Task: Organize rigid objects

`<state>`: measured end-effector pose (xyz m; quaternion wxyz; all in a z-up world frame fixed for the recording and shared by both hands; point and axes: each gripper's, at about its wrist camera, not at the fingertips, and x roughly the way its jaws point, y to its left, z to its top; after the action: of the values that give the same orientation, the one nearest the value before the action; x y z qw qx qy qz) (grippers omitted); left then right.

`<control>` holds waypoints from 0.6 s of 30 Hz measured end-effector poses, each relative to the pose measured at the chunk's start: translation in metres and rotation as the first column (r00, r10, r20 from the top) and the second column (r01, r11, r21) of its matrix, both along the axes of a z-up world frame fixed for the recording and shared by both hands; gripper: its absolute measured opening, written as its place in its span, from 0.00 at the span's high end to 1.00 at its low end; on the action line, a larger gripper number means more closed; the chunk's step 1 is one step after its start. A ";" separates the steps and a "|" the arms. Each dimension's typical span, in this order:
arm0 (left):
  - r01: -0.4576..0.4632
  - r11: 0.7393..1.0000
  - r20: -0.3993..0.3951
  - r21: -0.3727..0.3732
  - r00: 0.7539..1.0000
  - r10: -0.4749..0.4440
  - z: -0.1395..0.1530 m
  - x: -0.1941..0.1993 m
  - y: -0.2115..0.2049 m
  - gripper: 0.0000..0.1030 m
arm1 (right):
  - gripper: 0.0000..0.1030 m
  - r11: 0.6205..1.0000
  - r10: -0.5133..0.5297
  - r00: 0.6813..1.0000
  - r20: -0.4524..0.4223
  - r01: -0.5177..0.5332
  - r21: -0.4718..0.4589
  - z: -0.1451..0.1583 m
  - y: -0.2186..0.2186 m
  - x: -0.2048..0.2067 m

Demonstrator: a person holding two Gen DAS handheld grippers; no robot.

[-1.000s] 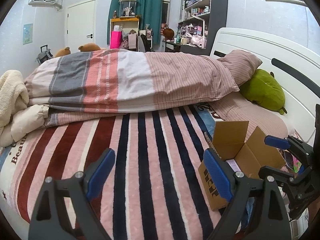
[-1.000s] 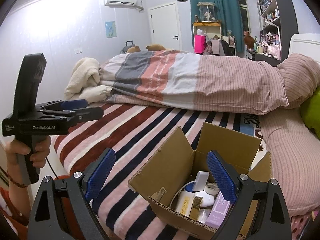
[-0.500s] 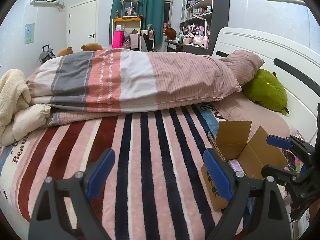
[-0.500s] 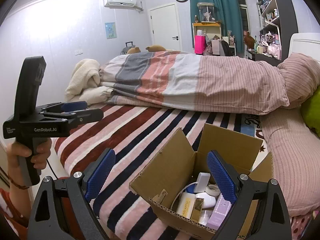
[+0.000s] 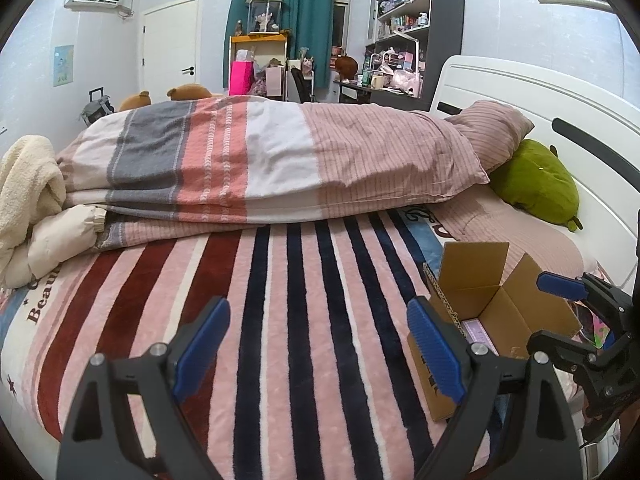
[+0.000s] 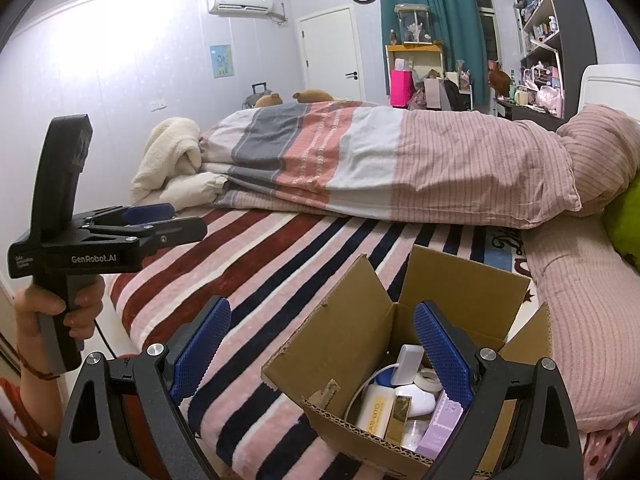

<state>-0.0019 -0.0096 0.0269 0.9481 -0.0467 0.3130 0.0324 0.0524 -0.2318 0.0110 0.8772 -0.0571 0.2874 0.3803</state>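
Observation:
An open cardboard box (image 6: 352,344) stands on the striped blanket at the bed's near right corner; it also shows in the left wrist view (image 5: 504,300). Inside lie several small rigid items: a white charger (image 6: 406,364), a white bottle (image 6: 376,408), a gold box (image 6: 398,416) and a lilac box (image 6: 440,428). My right gripper (image 6: 322,354) is open and empty, just above the box's near left edge. My left gripper (image 5: 318,350) is open and empty over the blanket, left of the box; it shows in the right wrist view (image 6: 160,220).
The striped blanket (image 5: 280,320) covers the near bed. A folded duvet (image 5: 280,160) lies across the middle, a cream fleece (image 5: 24,188) at left, a green plush (image 5: 536,184) by the white headboard (image 5: 560,120). Shelves and a desk stand behind.
Both grippers have drifted slightly; the box sits a little lower and further right in the left wrist view. Both grippers stay open and empty.

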 end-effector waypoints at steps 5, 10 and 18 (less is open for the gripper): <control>0.000 1.000 0.002 0.001 1.000 0.000 0.000 0.000 0.001 0.14 | 0.10 1.000 -0.001 1.000 -0.001 0.001 0.000 0.000 0.000 0.000; 0.001 1.000 0.002 0.001 1.000 -0.001 0.000 0.001 0.001 0.14 | 0.10 1.000 0.000 1.000 0.000 0.000 0.001 -0.001 0.000 0.000; -0.001 1.000 0.003 0.001 1.000 0.001 0.000 0.001 0.003 0.14 | 0.10 1.000 -0.005 1.000 0.000 0.005 0.001 -0.001 0.002 -0.001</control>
<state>-0.0014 -0.0067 0.0268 0.9486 -0.0463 0.3113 0.0329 0.0514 -0.2301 0.0102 0.8782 -0.0561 0.2875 0.3782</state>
